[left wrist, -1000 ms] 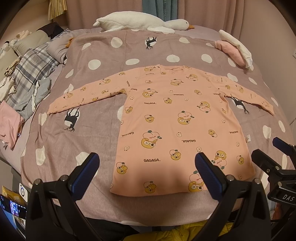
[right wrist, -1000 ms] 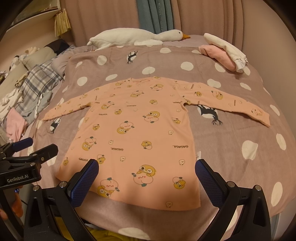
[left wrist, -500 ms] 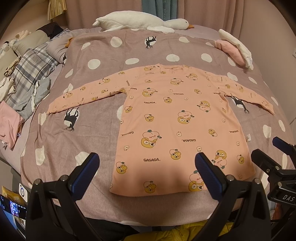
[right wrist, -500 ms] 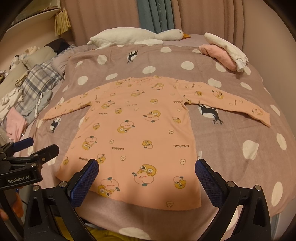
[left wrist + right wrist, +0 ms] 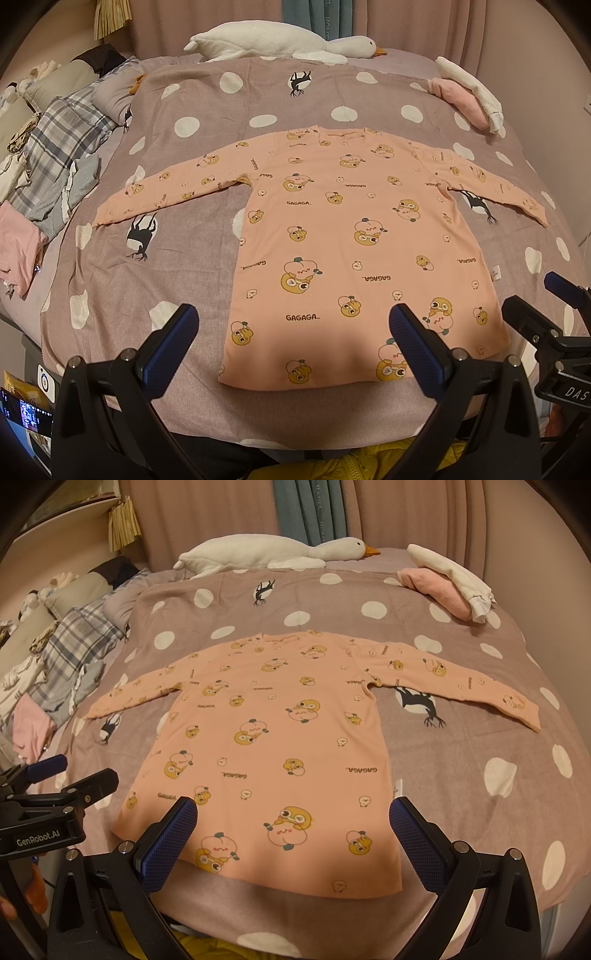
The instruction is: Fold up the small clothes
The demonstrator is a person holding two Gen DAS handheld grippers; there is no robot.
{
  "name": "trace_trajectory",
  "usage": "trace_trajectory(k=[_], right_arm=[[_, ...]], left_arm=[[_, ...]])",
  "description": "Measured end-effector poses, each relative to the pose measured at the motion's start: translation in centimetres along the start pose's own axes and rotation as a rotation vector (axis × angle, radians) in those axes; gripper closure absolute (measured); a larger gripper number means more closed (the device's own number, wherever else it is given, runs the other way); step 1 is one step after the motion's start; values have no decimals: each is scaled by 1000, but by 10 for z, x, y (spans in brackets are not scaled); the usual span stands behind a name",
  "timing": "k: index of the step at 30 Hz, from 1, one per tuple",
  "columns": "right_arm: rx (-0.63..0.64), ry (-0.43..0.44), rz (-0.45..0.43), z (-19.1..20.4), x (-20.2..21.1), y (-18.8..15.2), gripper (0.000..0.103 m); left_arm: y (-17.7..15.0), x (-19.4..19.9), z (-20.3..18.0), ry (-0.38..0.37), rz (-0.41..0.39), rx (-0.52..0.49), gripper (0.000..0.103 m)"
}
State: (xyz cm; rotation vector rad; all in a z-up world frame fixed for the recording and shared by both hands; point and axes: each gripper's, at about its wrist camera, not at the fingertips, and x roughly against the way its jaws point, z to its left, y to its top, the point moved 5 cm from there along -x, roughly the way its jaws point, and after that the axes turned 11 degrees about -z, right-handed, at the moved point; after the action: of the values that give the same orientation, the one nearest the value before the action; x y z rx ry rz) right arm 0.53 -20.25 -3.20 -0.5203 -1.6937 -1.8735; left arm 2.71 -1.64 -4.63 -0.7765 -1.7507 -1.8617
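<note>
Shirt: a small peach long-sleeved shirt (image 5: 354,240) (image 5: 273,746) printed with cartoon faces and the word GAGAGA lies flat and unfolded on the bedspread, hem toward the near edge of the bed, neckline toward the far edge.
Sleeves: both spread straight out, one toward the left edge of the bed (image 5: 162,192), the other toward the right edge (image 5: 461,686).
Side label: a small white tag (image 5: 496,274) sticks out at the shirt's right side seam.
Left gripper: (image 5: 293,339) hangs over the near edge of the bed, fingers spread wide, nothing between them, above the hem without touching it.
Right gripper: (image 5: 291,830) also over the near edge, fingers wide apart and empty, the shirt's lower part showing between them.
Bedspread: mauve with white dots and black bird figures (image 5: 177,96), covering the bed.
Plush goose: long white toy (image 5: 266,552) lying along the far edge of the bed.
Far right corner: a pink garment (image 5: 436,592) with a white one (image 5: 454,574) on top.
Left edge: a plaid cloth (image 5: 62,136) and a pile of other clothes, with a pink piece (image 5: 16,243) nearest.
</note>
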Motion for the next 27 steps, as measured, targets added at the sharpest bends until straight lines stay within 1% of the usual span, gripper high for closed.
trace_trajectory(k=[4, 6, 8, 10, 11, 12, 13, 14, 16, 17, 20, 23, 25, 27], right_arm=[[-17, 13, -11, -1, 1, 0, 0], [-62, 60, -26, -3, 1, -1, 0], [-137, 141, -46, -8, 1, -1, 0], [-266, 248, -67, -19, -1, -3, 0], [-313, 280, -72, -25, -2, -4, 0], [-366, 310, -77, -30, -5, -4, 0], [-420, 328, -84, -39, -8, -5, 0], [-449, 331, -90, -45, -9, -5, 0], [-500, 332, -119, -59, -13, -5, 0], [-520, 317, -140, -68, -13, -6, 0], [-528, 261, -186, -93, -16, -3, 0], [-544, 232, -209, -119, -20, 0, 0], [-593, 237, -229, -142, -22, 2, 0], [-691, 253, -252, -175, -23, 4, 0]], left_arm=[[-3, -4, 0, -21, 8, 21, 0], [-5, -10, 3, -55, 21, 59, 0], [-10, -20, 3, -121, 57, 105, 0], [-16, -29, 2, -215, 96, 164, 0], [-19, -32, 1, -255, 109, 191, 0], [-22, -36, -1, -322, 129, 244, 0], [-24, -39, -1, -362, 139, 279, 0], [-25, -42, -3, -398, 146, 314, 0], [-24, -45, -4, -395, 138, 316, 0], [-21, -46, -6, -392, 130, 310, 0], [-12, -49, -7, -410, 115, 313, 0], [-1, -55, -8, -434, 108, 304, 0], [3, -61, -8, -452, 112, 297, 0], [13, -68, -12, -452, 107, 279, 0]])
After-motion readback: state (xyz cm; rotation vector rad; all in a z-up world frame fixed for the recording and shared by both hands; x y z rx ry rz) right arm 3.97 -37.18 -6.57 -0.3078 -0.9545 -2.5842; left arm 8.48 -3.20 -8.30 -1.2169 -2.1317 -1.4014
